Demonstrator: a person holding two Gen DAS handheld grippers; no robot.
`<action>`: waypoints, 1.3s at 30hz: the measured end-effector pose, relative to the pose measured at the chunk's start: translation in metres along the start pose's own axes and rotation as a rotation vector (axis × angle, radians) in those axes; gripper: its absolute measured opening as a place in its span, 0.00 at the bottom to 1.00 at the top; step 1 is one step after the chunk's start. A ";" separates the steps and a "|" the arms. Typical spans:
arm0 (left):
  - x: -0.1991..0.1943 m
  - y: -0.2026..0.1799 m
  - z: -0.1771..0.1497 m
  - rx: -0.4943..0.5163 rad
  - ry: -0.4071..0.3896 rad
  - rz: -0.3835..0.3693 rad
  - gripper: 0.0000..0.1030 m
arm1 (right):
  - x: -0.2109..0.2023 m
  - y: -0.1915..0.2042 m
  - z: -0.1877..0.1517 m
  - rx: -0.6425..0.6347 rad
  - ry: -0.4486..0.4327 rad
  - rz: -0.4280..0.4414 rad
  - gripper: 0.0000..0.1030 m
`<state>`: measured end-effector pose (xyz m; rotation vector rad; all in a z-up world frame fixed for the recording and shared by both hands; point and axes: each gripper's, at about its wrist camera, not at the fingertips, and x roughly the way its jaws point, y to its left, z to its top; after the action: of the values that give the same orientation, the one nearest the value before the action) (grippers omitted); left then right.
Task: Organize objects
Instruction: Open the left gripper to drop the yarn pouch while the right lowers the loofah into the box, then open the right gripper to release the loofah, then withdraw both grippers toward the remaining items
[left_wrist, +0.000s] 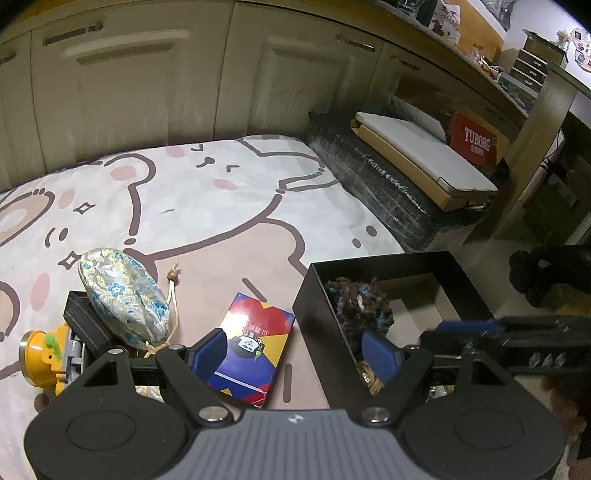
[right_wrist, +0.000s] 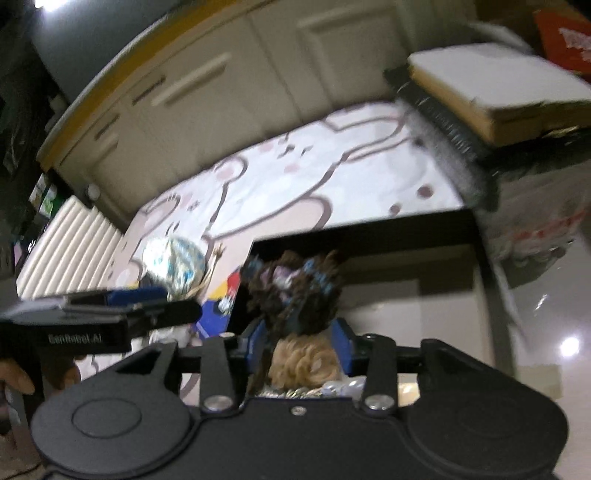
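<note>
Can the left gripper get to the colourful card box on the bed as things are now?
Probably yes. The left gripper is open and empty, and the card box lies flat just ahead of its left finger, nothing on top. The black box beside it leaves that side tight.

Right gripper (right_wrist: 301, 341) hangs over the black box (right_wrist: 369, 230), jaws parted around a dark fuzzy yarn bundle (right_wrist: 295, 291); contact is blurred. At nine o'clock, the left gripper (right_wrist: 147, 302); a brocade pouch (right_wrist: 173, 262) beyond.

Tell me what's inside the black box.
Inside the black box: a dark fuzzy yarn bundle, a tan woven item and bare floor. Anything beneath them is hidden.
</note>
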<state>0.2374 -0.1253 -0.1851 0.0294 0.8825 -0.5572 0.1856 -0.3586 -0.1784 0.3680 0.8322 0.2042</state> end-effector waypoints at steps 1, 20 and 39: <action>-0.002 -0.001 0.000 0.005 -0.003 0.000 0.78 | -0.006 0.000 0.002 0.004 -0.019 -0.017 0.52; -0.025 -0.005 -0.002 0.045 0.011 0.037 0.80 | -0.055 0.009 -0.016 -0.072 -0.097 -0.278 0.80; -0.026 0.000 -0.008 0.064 -0.006 0.076 1.00 | -0.053 0.015 -0.021 -0.082 -0.127 -0.334 1.00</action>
<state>0.2181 -0.1116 -0.1708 0.1190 0.8535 -0.5144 0.1346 -0.3568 -0.1491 0.1588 0.7453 -0.0953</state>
